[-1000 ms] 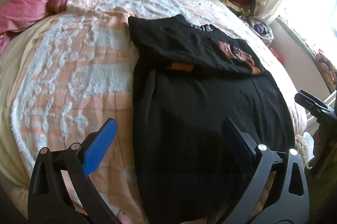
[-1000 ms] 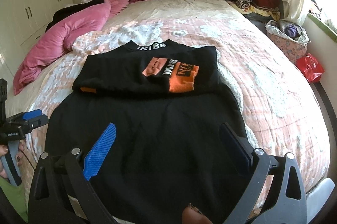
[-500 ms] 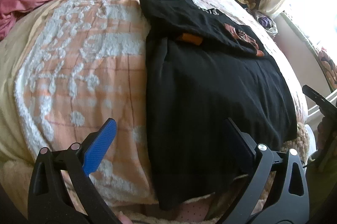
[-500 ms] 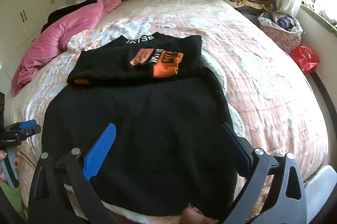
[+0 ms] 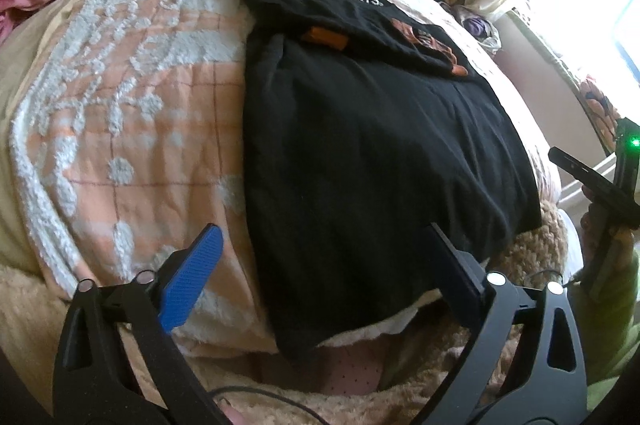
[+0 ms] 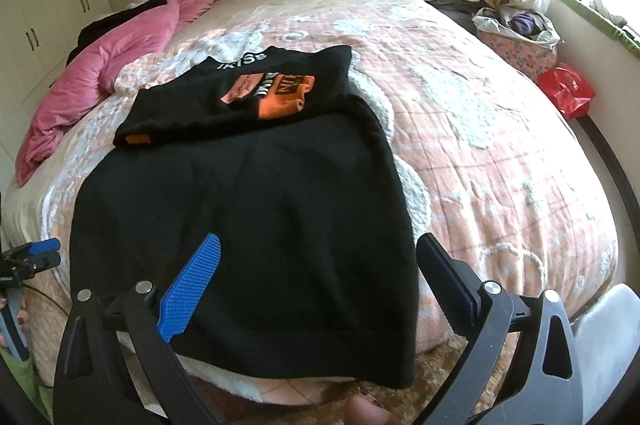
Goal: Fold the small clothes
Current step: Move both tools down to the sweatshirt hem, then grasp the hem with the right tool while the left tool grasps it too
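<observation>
Both tongs drop toward the near hem now — left tongs (image 5: 320,273) wide but closing, nothing betw. them; right tongs (image 6: 320,279) wide, empty. Black garment (image 6: 248,217) flat on bed (image 6: 500,145), just below/ahead — grab looks next.

A large plain black cloth garment (image 6: 248,225) lies spread flat on the bed, its near hem hanging over the near edge. On its far end rests a folded black t-shirt with orange print and white lettering (image 6: 256,93), collar pointing away.
</observation>
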{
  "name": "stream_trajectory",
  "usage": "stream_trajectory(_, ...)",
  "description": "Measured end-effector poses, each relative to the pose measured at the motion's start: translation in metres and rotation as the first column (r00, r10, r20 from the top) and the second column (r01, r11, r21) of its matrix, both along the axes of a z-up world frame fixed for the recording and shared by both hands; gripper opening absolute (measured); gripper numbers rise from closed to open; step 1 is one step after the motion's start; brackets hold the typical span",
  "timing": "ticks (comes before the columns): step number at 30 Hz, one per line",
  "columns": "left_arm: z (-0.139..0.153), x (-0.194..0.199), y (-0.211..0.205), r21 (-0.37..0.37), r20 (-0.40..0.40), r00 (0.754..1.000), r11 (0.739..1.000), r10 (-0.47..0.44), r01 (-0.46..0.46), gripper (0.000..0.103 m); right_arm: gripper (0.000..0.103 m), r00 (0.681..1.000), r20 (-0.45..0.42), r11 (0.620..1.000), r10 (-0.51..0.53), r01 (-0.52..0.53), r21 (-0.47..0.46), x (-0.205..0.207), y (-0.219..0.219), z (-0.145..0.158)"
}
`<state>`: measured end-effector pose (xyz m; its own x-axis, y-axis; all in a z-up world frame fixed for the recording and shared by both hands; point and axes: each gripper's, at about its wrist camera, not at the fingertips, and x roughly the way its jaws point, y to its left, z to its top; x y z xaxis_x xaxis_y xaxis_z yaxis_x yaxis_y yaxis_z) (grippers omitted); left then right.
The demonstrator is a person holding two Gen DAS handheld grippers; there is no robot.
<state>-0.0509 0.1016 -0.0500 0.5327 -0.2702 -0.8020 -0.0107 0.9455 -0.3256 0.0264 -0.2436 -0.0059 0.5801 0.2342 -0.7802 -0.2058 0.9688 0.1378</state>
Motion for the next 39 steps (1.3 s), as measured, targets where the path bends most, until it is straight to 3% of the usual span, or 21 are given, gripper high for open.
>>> stream_trajectory(5,-0.010,-0.007,-0.005,-0.022,-0.032,0.999,0.999,-0.032,0.031,0.068,0.098,0.999,-0.027,1.000,-0.020,0.020,0.004,-0.007,-0.011,-0.010)
stream_trajectory(9,-0.022,-0.011,-0.008,-0.047,-0.069,0.997,0.998,-0.036,0.033,0.068,0.098,0.998,-0.042,0.999,-0.042,0.043,0.015,-0.007,-0.022,-0.014)
stream_trajectory(24,-0.042,-0.014,-0.015,-0.076,-0.121,0.992,0.996,-0.046,0.037,0.072,0.097,0.986,-0.164,0.999,0.039,-0.041,-0.007,-0.017,-0.037,-0.050)
stream_trajectory(26,-0.043,-0.013,-0.014,-0.080,-0.121,0.992,0.996,-0.044,0.034,0.072,0.091,0.984,-0.174,0.999,0.045,-0.046,-0.003,-0.017,-0.039,-0.054)
stream_trajectory(28,-0.044,-0.014,-0.013,-0.081,-0.120,0.992,0.996,-0.042,0.033,0.072,0.073,0.981,-0.186,0.998,0.058,-0.057,0.009,-0.016,-0.039,-0.057)
stream_trajectory(33,-0.044,-0.014,-0.011,-0.082,-0.117,0.993,0.996,-0.036,0.027,0.072,0.066,0.965,-0.252,0.996,0.078,-0.083,-0.010,-0.013,-0.038,-0.077)
stream_trajectory(36,-0.044,-0.015,-0.010,-0.082,-0.115,0.993,0.996,-0.035,0.025,0.072,0.063,0.969,-0.234,0.996,0.081,-0.087,-0.014,-0.016,-0.037,-0.078)
stream_trajectory(38,-0.044,-0.014,-0.011,-0.069,-0.114,0.993,0.997,-0.035,0.027,0.072,0.053,0.974,-0.217,0.997,0.071,-0.077,-0.016,-0.018,-0.040,-0.079)
stream_trajectory(39,-0.044,-0.014,-0.013,-0.063,-0.113,0.993,0.998,-0.035,0.028,0.072,0.043,0.975,-0.211,0.997,0.068,-0.073,-0.016,-0.019,-0.041,-0.079)
